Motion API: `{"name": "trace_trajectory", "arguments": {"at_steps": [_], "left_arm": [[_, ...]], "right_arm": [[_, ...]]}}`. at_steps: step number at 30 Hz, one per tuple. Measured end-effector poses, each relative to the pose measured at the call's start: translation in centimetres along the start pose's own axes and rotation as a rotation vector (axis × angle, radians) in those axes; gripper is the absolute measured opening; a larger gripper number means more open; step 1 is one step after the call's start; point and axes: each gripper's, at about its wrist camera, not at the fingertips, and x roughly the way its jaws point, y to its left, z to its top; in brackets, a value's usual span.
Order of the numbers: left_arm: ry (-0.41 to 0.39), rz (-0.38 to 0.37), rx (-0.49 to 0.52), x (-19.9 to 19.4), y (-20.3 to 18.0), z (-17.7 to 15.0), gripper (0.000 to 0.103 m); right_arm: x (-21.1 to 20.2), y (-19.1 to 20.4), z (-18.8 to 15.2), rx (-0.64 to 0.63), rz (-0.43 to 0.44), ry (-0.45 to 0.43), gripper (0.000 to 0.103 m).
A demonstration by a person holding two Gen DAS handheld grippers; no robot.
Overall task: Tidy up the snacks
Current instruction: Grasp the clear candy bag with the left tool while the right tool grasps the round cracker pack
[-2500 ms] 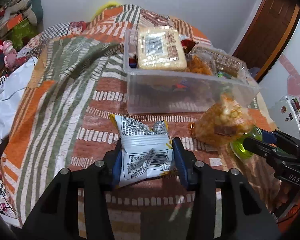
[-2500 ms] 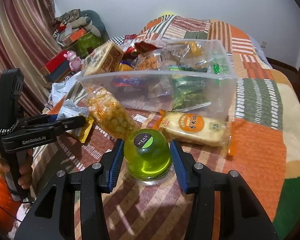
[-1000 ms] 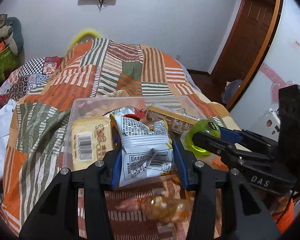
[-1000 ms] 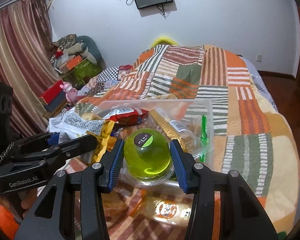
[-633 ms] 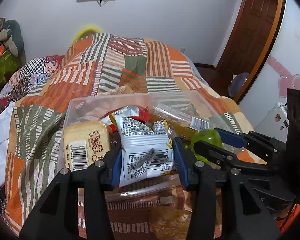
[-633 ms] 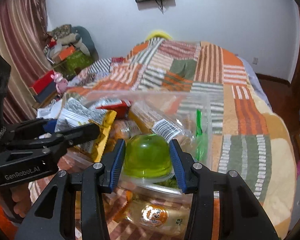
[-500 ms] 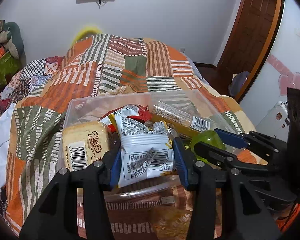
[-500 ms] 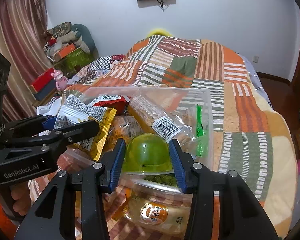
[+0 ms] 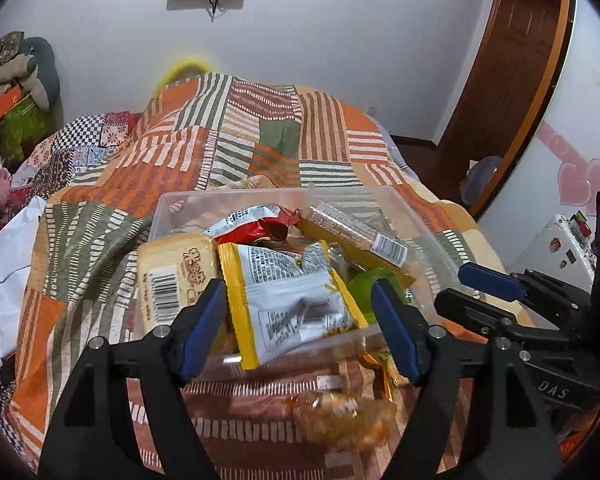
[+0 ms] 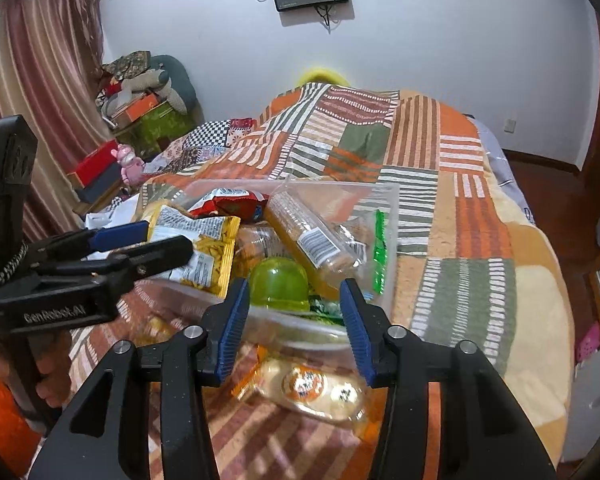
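A clear plastic bin [image 9: 384,196] full of snacks stands on the patchwork bedspread; it also shows in the right wrist view [image 10: 392,216]. My left gripper [image 9: 300,328] is open over the bin's near rim, and the white and yellow snack packet [image 9: 296,304] lies loose in the bin between its jaws. My right gripper [image 10: 294,316] is open too, and the green jelly cup [image 10: 278,284] sits in the bin, free of the pads. In the left wrist view the green jelly cup [image 9: 366,284] shows only partly.
The bin holds a bread pack [image 9: 176,272], a red packet [image 9: 256,224] and a long biscuit sleeve [image 10: 308,236]. Outside it on the bedspread lie a bag of orange puffs [image 9: 344,412] and a wrapped cake pack [image 10: 312,384]. Boxes and toys are stacked at the left wall [image 10: 140,92].
Both grippers have opened over the bin. The snack packet has dropped from the left jaws and the green jelly cup from the right jaws into the bin.
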Motion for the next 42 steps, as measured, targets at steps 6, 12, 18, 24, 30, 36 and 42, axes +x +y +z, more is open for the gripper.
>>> {"name": "trace_trajectory", "arguments": {"at_steps": [6, 12, 18, 24, 30, 36, 42], "left_arm": [[-0.019, -0.015, 0.004, -2.0, -0.2, -1.0, 0.077], [0.01, -0.025, 0.021, -2.7, -0.6, -3.0, 0.079], [0.066, -0.054, 0.021, -2.2, -0.9, -4.7, 0.08], [0.107, -0.063, 0.044, -1.1, -1.8, -6.0, 0.08], [0.106, -0.033, 0.052, 0.4, -2.1, -6.5, 0.079], [0.128, -0.051, 0.064, 1.1, -2.1, -7.2, 0.046], [0.11, -0.043, 0.058, -0.4, -1.5, -7.8, 0.046]], "right_arm": [[-0.9, -0.5, -0.9, -0.021, -0.047, -0.004, 0.06], [-0.2, -1.7, -2.3, -0.008, -0.045, 0.055, 0.063], [1.6, -2.3, -3.2, 0.022, 0.003, 0.128, 0.067], [3.4, -1.9, -4.0, 0.028, 0.023, 0.184, 0.069], [3.2, -1.8, -5.0, 0.046, 0.082, 0.221, 0.069], [2.0, -0.8, -6.6, 0.037, 0.124, 0.245, 0.066], [0.7, 1.3, -7.1, 0.012, 0.203, 0.253, 0.056]]}}
